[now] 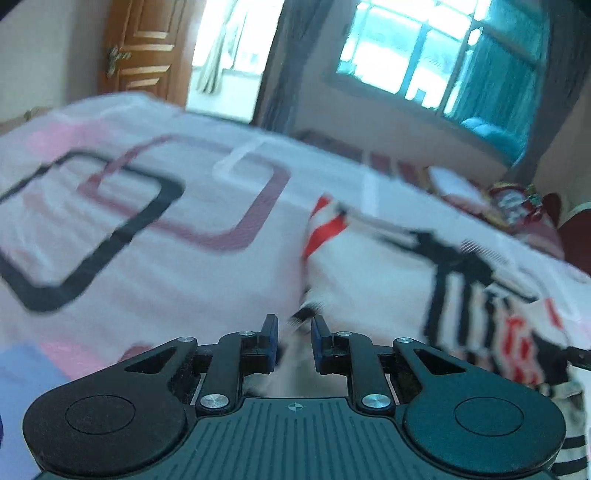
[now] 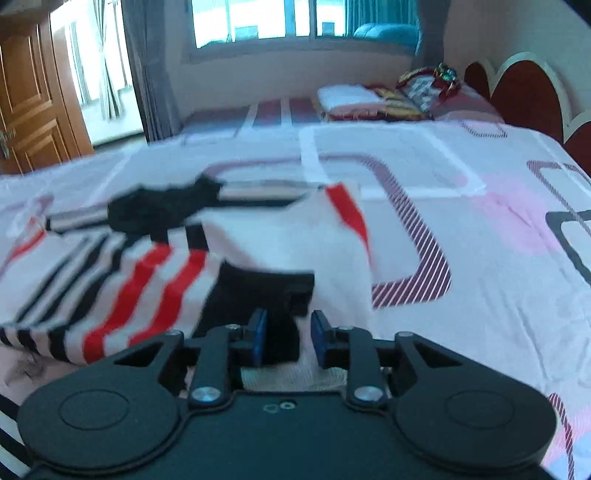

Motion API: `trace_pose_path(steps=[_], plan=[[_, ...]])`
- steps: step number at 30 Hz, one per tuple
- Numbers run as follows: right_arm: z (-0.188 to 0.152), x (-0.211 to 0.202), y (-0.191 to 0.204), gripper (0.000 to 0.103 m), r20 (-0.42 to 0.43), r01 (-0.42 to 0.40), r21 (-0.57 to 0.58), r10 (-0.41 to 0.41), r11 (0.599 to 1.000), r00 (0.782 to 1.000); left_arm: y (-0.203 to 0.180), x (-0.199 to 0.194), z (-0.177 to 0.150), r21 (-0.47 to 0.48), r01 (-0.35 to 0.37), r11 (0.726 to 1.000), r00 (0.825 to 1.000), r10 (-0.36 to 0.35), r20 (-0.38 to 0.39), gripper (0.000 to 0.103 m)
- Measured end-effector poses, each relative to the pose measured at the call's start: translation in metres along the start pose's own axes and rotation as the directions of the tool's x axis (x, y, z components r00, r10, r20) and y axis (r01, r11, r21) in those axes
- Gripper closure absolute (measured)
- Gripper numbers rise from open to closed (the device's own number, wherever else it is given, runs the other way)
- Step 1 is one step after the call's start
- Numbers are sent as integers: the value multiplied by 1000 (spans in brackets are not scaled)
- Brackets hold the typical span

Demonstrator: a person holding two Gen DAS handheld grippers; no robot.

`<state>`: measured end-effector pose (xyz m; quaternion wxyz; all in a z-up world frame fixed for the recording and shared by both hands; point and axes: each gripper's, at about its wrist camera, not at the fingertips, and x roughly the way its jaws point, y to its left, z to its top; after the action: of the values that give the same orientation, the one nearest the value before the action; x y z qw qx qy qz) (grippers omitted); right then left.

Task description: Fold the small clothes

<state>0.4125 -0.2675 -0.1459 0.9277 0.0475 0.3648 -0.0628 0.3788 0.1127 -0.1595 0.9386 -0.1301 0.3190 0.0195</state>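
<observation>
A small white garment point(image 1: 369, 280) with black and red stripes and a black print lies partly lifted on the patterned bed sheet point(image 1: 166, 258). My left gripper point(image 1: 294, 332) is shut on a blurred edge of it, the cloth running up between the blue pads. In the right wrist view the same garment point(image 2: 280, 240) is doubled over, its white side with a red stripe facing up. My right gripper point(image 2: 288, 332) is closed on its near edge, with a black patch of cloth filling the gap between the pads. Both views are motion-blurred.
The bed sheet point(image 2: 461, 240) spreads wide to the right of the garment. A pile of folded cloth and pillows point(image 2: 347, 98) lies at the far end, beside a red headboard point(image 2: 524, 96). A wooden door point(image 1: 144, 48) and window point(image 2: 258, 18) stand beyond the bed.
</observation>
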Motion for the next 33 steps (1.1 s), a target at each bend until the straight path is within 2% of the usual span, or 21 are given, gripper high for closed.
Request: trace_pose_path(steps=[2,5,8,11,14,16,18,21,25,27,30,32,33], plan=[[5,-7,2,71,40,-31,21,30,999,999,-13,8,10,14,46,999,999,-46,-5,85],[13,-4,20,71,48,-90,-22,91,996,995,-34,38,16,30,98,995,993,-96,-65,85],[10,12,39,74,-7,-131,-69,131,989,991,-41,66,10,59,84,995,989,-76,-130,85],[2,29,42,76,-64,-99,-115,92,988,994,-24,72,3,28,106,994,988,-102,-116,86],[-3,29,30,76,-45,-62,-151,56,987,997,-30,66,8,51,93,994,987,-85,-139,86],[0,27,23,77,-51,-40,-136,34,990,998,-39,59,17,55,98,994,990,-92,-105,86],[5,20,23,75,-39,-64,-106,60,992,997,-56,59,25,102,121,987,991,-114,-76,86],[18,21,37,74,-6,-105,-130,105,986,994,-72,82,38,88,134,987,986,-124,-109,86],[29,39,61,73,-25,-128,-164,125,978,992,-68,114,34,79,85,993,983,-71,-167,86],[25,52,64,74,-61,-91,-204,80,975,995,-59,111,31,85,100,991,984,-86,-153,86],[20,50,51,74,-54,-76,-202,66,976,996,-59,90,29,93,72,993,988,-58,-143,86],[20,38,50,73,-47,-54,-196,46,979,998,-62,69,22,105,109,989,985,-93,-147,85],[19,28,50,73,-35,-72,-193,66,979,997,-64,59,19,108,126,986,983,-110,-148,85]])
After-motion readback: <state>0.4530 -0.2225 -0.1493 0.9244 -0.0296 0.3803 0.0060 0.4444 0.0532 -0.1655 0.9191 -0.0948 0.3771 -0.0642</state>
